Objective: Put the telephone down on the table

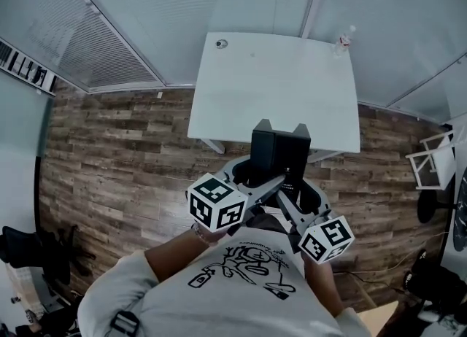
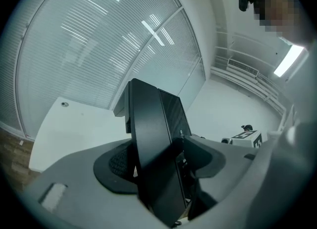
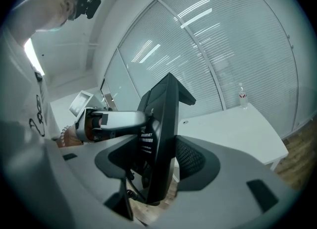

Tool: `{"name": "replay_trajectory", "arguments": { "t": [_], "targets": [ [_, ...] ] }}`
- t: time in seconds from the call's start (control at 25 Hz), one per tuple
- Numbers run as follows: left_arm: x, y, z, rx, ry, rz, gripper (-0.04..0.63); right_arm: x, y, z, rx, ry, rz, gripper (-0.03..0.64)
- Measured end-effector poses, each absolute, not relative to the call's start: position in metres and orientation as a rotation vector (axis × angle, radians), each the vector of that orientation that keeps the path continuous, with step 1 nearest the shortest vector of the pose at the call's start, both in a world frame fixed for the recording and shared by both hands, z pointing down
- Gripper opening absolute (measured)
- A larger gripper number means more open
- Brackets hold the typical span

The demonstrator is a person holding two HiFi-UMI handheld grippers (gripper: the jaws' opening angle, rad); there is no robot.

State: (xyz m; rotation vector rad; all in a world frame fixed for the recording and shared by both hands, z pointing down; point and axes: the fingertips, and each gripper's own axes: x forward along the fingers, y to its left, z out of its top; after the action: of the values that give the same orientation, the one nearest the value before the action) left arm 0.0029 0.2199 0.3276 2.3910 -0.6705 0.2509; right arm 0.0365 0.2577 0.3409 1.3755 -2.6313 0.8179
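The left gripper point(image 1: 252, 179) and right gripper point(image 1: 306, 197) are each clamping the black telephone point(image 1: 281, 152) between widely spread jaws, holding it upright in the air. The table point(image 1: 277, 87) is lying ahead of both tools. Uneven squeeze risks the telephone slipping to the floor point(image 1: 124, 153) beneath them.

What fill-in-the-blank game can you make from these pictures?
1. The left tool and the right tool both grip the ____ boxy plastic telephone.
2. The telephone is not yet on the rectangular ____ table.
3. The small clear bottle stands at the table's far ____ corner.
Missing words: black; white; right.
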Motion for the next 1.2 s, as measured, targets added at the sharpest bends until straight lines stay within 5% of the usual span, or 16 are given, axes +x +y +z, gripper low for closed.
{"name": "replay_trajectory", "arguments": {
  "t": [0.64, 1.2],
  "targets": [
    [0.072, 0.159, 0.334, 2.380, -0.720, 0.256, 0.287, 0.107, 0.195, 0.348, 1.321, -2.661, 0.823, 0.227],
    [0.059, 0.103, 0.349, 2.329, -0.759, 0.233, 0.287, 0.095, 0.138, 0.361, 1.264, -2.648, 0.853, 0.227]
  ]
}}
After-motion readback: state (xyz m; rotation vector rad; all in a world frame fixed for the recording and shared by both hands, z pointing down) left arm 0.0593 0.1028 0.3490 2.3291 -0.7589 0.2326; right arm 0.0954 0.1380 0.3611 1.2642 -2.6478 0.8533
